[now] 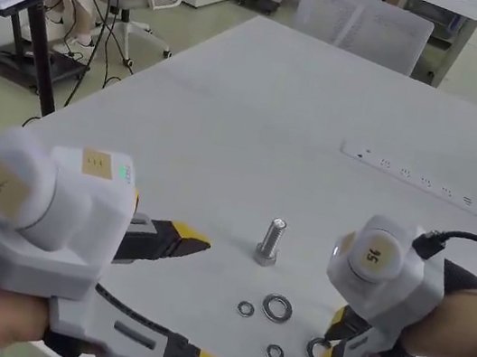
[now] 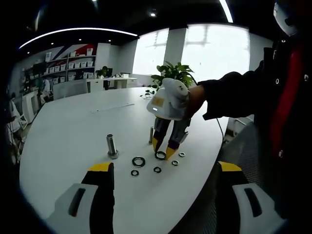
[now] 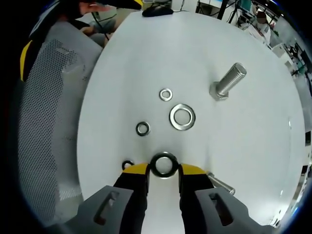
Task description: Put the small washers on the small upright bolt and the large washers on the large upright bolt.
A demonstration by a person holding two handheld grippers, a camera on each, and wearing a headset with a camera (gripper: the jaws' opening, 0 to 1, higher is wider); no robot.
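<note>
One dark washer pinched between right gripper fingers, at their tips | left gripper fingers spread wide

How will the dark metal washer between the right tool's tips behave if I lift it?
The dark flat metal ring washer lies flat on the smooth white table, so it will probably slide rather than lift unless the right tool squeezes its rim squarely. Stiff and thin, it looks light; released on edge, it could roll.

my left gripper hovers level, jaws wide apart; my right gripper points down, jaws pinched on a large washer
</note>
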